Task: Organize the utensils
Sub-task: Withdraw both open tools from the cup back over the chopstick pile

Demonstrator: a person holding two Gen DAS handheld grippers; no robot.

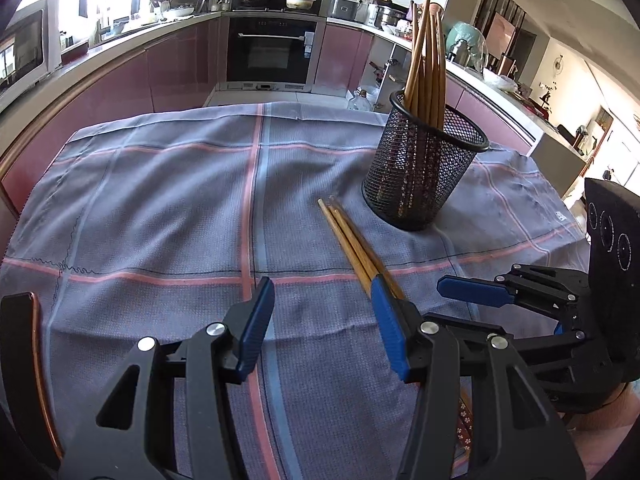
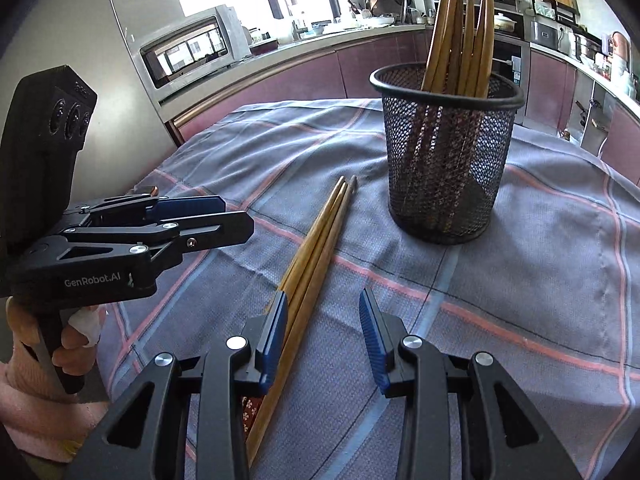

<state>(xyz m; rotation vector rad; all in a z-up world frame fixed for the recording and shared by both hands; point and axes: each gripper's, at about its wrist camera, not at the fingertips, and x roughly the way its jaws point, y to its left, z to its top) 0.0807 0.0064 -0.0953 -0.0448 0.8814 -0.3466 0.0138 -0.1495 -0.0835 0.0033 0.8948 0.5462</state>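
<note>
A black mesh holder (image 2: 446,156) stands upright on a worktop draped in a grey-blue checked cloth (image 1: 160,208), with a bundle of wooden chopsticks (image 2: 460,28) standing in it, their tapered ends fanning above the rim. Just beside the holder's base, on the near side, a loose set of chopsticks (image 2: 316,248) lies flat on the cloth, thin tips pointing toward the holder and patterned butt ends toward the cameras; there appear to be three sticks, though the overlap makes the count uncertain.

The right tool (image 2: 324,332) hovers low over the cloth near the holder, its blue pads partly apart and gripping nothing. The loose chopsticks pass just under its left pad rather than between the two. The left tool (image 1: 320,324) sits farther from the holder on the same near side, its jaws likewise half spread with only bare cloth between them; its right pad overlaps the chopsticks in the left wrist view. A person's hand (image 2: 76,336) grips the handle of the left tool, a white wrap on one finger.

Beyond the holder, maroon kitchen cabinets (image 1: 168,68) curve round to a built-in oven (image 1: 270,50).
</note>
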